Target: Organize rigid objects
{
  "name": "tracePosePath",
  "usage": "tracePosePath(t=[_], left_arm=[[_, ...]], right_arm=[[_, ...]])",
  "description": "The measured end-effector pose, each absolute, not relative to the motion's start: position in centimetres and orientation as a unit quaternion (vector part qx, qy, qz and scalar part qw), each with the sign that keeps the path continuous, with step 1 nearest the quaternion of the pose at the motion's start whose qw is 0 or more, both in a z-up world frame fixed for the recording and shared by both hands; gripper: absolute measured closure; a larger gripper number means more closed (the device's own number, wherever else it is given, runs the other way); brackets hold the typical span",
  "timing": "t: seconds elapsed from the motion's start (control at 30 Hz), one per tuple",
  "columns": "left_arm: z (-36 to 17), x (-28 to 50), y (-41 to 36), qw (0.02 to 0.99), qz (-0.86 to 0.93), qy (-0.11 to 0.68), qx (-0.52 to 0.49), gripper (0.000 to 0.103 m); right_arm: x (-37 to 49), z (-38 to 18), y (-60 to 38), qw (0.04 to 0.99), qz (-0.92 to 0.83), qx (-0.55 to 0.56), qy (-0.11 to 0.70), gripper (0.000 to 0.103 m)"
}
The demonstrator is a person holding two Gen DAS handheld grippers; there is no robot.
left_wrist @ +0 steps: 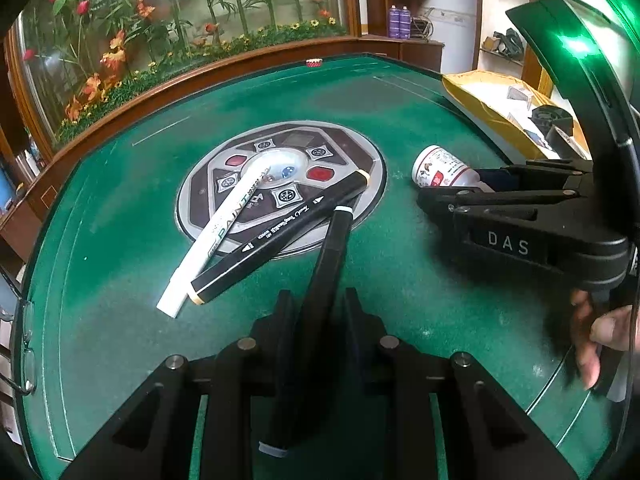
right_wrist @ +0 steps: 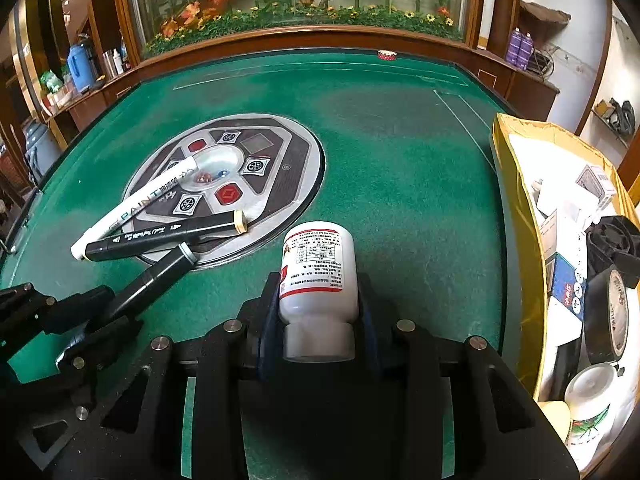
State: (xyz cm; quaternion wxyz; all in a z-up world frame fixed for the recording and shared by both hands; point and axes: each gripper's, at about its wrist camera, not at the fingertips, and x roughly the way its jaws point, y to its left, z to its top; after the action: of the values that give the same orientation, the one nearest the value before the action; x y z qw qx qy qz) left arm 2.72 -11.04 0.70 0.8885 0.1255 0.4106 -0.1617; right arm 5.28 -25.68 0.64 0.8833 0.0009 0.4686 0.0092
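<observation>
My left gripper (left_wrist: 318,296) is shut on a black marker with grey ends (left_wrist: 332,256), gripping its middle; the marker's far tip points at the edge of the round centre console (left_wrist: 360,148). The right wrist view shows this gripper (right_wrist: 120,304) at the left with the same marker (right_wrist: 160,272). My right gripper (right_wrist: 319,280) is shut on a white pill bottle (right_wrist: 320,264), which lies with its cap toward the camera. In the left wrist view that bottle (left_wrist: 440,168) sits between the right gripper's (left_wrist: 460,184) fingers.
A white paint marker (left_wrist: 216,236) (right_wrist: 136,208) and a black marker with beige caps (left_wrist: 280,236) (right_wrist: 168,236) lie crossed on the console's left side. A yellow box (right_wrist: 516,200) holding tape, cartons and a cup stands at the right edge of the green table (right_wrist: 400,140).
</observation>
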Motion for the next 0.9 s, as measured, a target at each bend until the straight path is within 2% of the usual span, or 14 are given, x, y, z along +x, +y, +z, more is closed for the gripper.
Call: tracePosePath(t=[0.23,0.33,0.63,0.9], left_arm=[[0.6,2.4,-11.6,0.891,-0.149,0.405,0.143,0.079],[0.7,2.1,-11.8,0.891,-0.151,0.401,0.151,0.087],[1.4,2.9,-9.9,0.898,-0.142,0.405,0.093,0.089],[2.8,2.5,-9.3,0.924,-0.110,0.358,0.082,0.089]], right_arm=[[5.3,0.7,-25.5,0.884,0.008,-0.003,0.468,0.068],[5.3,0.7,-25.8,0.885,0.011,0.009,0.466,0.068],[4.7,1.7,-26.2,0.898,0.015,0.032,0.439,0.068],[4.4,2.7,-25.8,0.906,0.033,0.041,0.420,0.068]])
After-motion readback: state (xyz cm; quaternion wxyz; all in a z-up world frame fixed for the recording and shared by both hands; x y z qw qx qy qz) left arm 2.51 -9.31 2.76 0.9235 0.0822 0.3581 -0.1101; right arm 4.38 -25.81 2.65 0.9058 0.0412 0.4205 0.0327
